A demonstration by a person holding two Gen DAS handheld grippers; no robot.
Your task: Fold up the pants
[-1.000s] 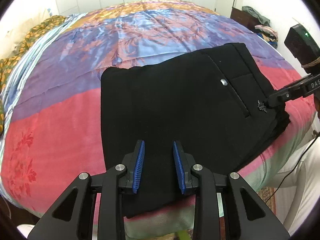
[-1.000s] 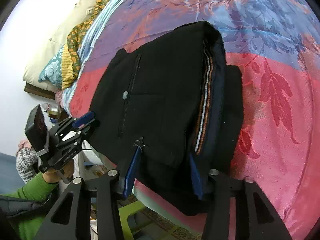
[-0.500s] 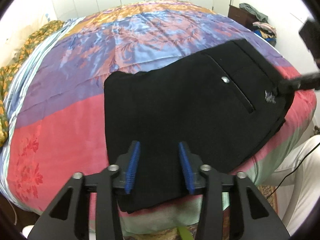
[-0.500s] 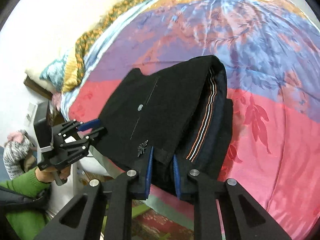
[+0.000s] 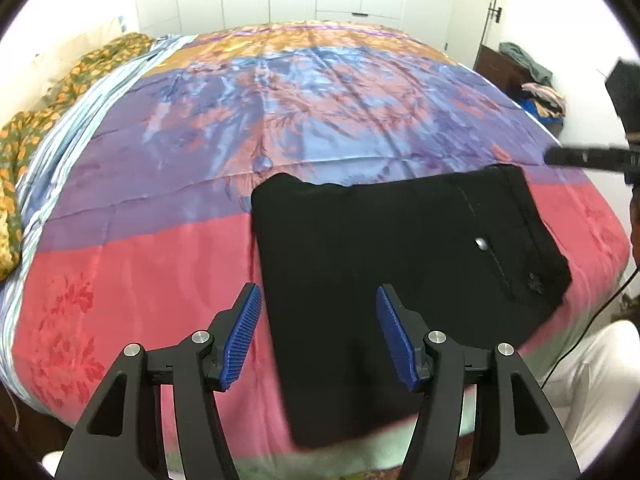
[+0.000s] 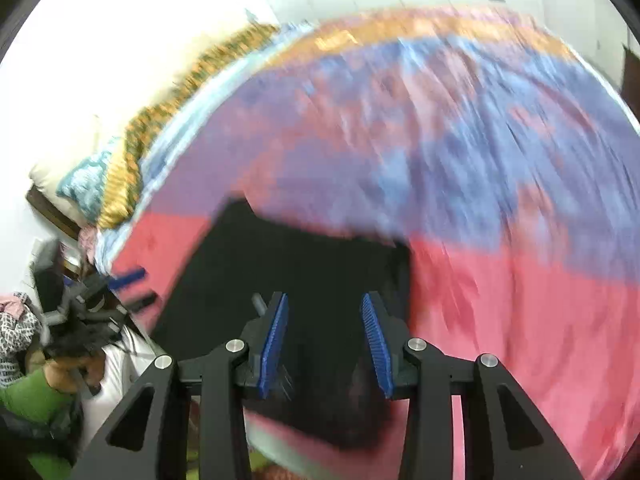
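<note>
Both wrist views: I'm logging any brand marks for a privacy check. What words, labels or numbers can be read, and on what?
No readable text in either view.
Black folded pants: a small pale emblem near the pocket, too small to read; no words on the button.
Right gripper: blurred at the edge of the left wrist view, so any lettering is illegible.
Bedspread: floral pattern only.
Right wrist view: motion-blurred throughout.
</note>
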